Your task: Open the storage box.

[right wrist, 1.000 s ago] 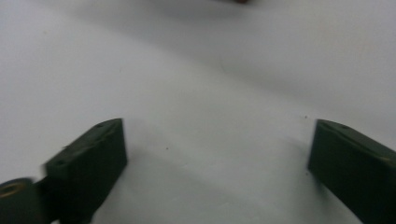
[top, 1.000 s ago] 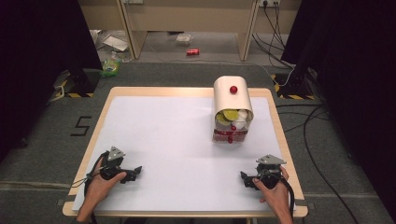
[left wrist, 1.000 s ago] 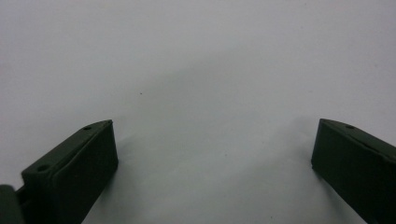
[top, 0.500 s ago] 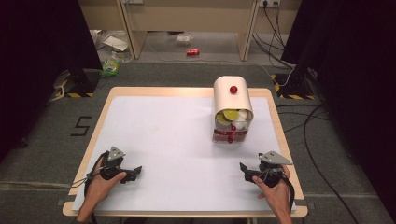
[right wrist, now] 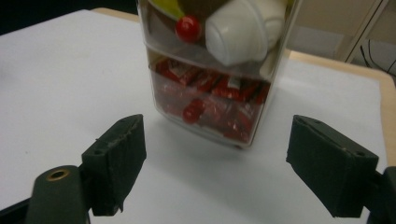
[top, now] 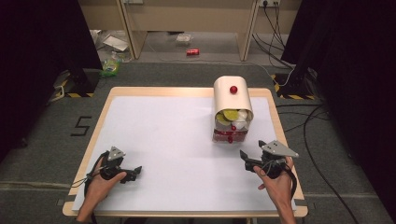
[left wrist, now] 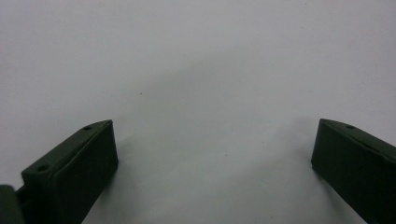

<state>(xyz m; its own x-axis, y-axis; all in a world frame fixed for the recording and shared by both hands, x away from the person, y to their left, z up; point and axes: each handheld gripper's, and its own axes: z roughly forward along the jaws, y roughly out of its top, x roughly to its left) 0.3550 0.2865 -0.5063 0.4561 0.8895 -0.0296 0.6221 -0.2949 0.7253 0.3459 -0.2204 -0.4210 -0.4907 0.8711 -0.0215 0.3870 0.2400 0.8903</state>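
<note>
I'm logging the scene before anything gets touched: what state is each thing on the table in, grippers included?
Cabinet: upright on the table, untouched.
Upper drawer: shut, holds white pods.
Lower drawer: shut, full of red packets.
Right gripper: jaws apart, just closing a little, nothing between them, facing the drawers.
Left gripper: open, nothing between the jaws, over bare table.

In the right claw view, the clear plastic two-drawer box with a cream rounded lid (right wrist: 219, 74) is cut off by the top edge, so its lid and upper contents go unseen. The red packets (right wrist: 210, 95) in its lower drawer are too blurred to identify.

In the left claw view, both black pads (left wrist: 74, 168) run off the bottom edge.
</note>
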